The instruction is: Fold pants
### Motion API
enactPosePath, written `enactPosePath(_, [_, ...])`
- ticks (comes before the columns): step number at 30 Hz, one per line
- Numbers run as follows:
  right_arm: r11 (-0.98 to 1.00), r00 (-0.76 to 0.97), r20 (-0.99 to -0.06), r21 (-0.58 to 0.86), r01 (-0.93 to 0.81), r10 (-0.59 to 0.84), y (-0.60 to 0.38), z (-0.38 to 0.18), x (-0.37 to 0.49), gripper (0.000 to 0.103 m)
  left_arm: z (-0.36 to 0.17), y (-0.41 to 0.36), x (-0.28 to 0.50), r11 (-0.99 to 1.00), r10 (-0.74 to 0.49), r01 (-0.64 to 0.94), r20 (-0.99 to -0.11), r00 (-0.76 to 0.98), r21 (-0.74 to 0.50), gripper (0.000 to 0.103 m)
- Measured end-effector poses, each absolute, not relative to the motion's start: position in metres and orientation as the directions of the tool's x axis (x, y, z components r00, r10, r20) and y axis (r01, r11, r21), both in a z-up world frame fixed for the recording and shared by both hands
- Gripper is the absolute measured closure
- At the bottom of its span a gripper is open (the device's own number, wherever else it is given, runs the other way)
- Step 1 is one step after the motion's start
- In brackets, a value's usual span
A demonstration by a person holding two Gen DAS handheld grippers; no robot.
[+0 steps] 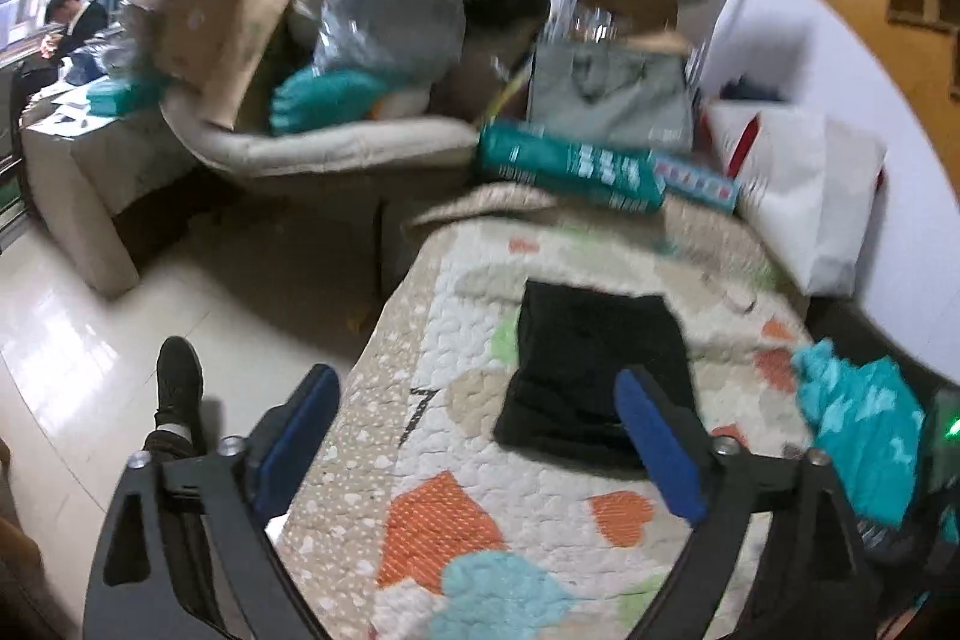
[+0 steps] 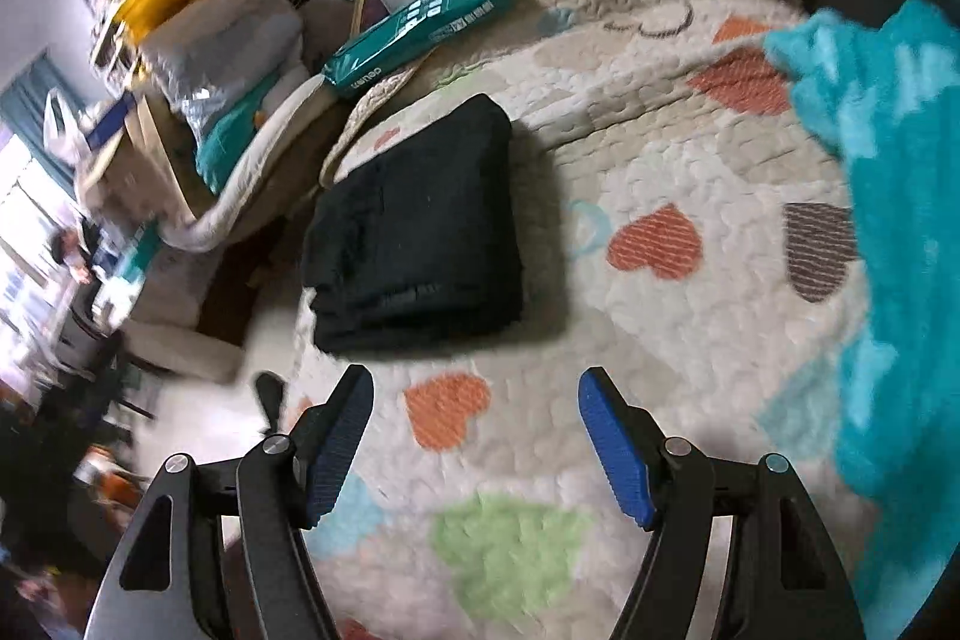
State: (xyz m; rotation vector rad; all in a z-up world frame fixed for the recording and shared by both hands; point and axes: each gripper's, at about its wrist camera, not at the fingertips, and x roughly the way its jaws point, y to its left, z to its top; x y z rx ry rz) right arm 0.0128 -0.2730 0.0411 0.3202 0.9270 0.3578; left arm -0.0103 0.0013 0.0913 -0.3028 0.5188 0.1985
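The black pants (image 1: 591, 364) lie folded into a compact rectangle on the heart-patterned quilt (image 1: 456, 508). They also show in the right wrist view (image 2: 420, 232), near the quilt's (image 2: 660, 328) left edge. My left gripper (image 1: 480, 400) is open and empty, held above the quilt just short of the pants; its right finger (image 1: 660, 448) overlaps their near corner in view. My right gripper (image 2: 477, 400) is open and empty, hovering above the quilt a little nearer than the pants.
A turquoise fuzzy cloth (image 1: 858, 430) lies at the quilt's right side (image 2: 894, 232). A teal package (image 1: 570, 169) and white bags (image 1: 804, 184) sit at the far end. A cluttered sofa (image 1: 288, 58) stands beyond. A foot (image 1: 177, 388) rests on the tiled floor at left.
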Motion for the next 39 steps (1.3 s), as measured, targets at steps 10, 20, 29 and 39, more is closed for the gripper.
enactPosePath(10, [0.952, 0.631, -0.713, 0.24, -0.19, 0.306, -0.257, 0.04, -0.036, 0.026, 0.11, -0.032, -0.053, 0.929, 0.339, -0.369, -0.449, 0.827, 0.021, 0.0])
enactPosePath(20, [0.96, 0.66, -0.701, 0.141, -0.242, 0.269, -0.235, 0.039, -0.05, 0.024, 0.078, -0.044, -0.045, 0.957, 0.253, -0.287, -0.593, 0.764, 0.038, 0.0])
enactPosePath(29, [0.968, 0.674, -0.703, 0.089, -0.235, 0.228, -0.227, 0.035, -0.049, 0.023, 0.056, -0.049, -0.038, 0.973, 0.172, -0.23, -0.672, 0.721, 0.002, 0.0])
enactPosePath(39, [0.973, 0.668, -0.716, 0.068, -0.221, 0.202, -0.225, 0.029, -0.046, 0.022, 0.045, -0.035, -0.029, 0.968, 0.11, -0.24, -0.724, 0.681, -0.079, 0.0])
